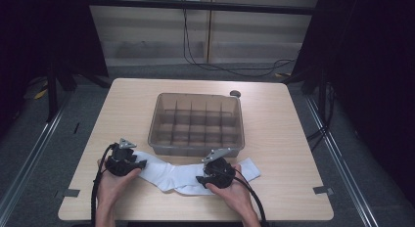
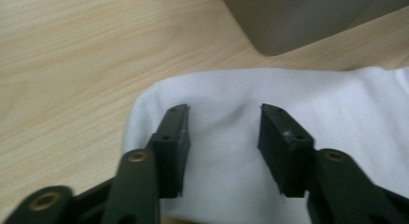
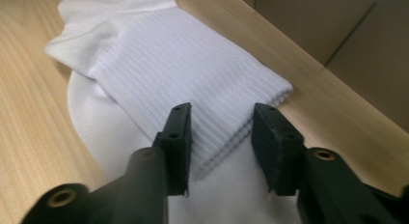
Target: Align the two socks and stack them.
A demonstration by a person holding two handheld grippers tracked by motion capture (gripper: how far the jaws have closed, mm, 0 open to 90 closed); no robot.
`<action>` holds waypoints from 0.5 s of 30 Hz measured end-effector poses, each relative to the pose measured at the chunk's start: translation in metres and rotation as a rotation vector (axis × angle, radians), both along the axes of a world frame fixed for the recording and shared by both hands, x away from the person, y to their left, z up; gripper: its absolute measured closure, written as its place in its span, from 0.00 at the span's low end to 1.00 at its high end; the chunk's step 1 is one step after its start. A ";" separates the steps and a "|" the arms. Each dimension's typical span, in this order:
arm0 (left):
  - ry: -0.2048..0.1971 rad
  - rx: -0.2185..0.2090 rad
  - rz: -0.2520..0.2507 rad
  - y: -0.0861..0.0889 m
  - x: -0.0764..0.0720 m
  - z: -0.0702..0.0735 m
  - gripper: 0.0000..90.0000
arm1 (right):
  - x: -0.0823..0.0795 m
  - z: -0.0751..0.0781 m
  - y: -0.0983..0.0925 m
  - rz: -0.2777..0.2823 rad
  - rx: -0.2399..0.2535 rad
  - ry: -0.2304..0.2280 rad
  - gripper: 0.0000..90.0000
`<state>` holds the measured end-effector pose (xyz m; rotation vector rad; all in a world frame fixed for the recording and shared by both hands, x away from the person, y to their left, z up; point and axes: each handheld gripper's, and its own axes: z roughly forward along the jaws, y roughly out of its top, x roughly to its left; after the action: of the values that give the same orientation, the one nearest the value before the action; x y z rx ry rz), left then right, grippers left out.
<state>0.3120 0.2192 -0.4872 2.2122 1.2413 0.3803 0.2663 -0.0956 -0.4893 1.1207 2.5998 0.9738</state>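
Wood table fills mid frame in high view. Clear grey divided bin at center, compartments look empty. White socks lie on the table just below the bin, lower center; long axis runs roughly left-right across frame, sagging in the middle, one end at lower left by the left gripper, other end poking out lower right past the right gripper. Small dark round obj at the bin's upper right corner.

Left gripper view: jaws part open, a gap between them, straddling smooth rounded sock end, nothing clamped.

Right gripper view: jaws part open over ribbed cuff, which overlaps another sock layer; not pinched. Each gripper held in a hand.
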 end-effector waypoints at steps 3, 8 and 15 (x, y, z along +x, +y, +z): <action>0.013 -0.025 -0.016 0.001 0.000 0.000 0.83 | 0.000 0.000 0.000 0.002 0.014 0.013 0.81; 0.037 -0.052 -0.010 0.003 0.002 0.000 0.96 | -0.001 0.000 -0.001 -0.005 0.036 0.002 0.92; 0.064 -0.084 -0.002 0.005 0.001 0.002 0.98 | -0.002 0.003 -0.004 -0.008 0.071 0.010 0.94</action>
<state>0.3132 0.2245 -0.4853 2.1688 1.2658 0.2533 0.2647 -0.0998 -0.4864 1.1543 2.5858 1.0693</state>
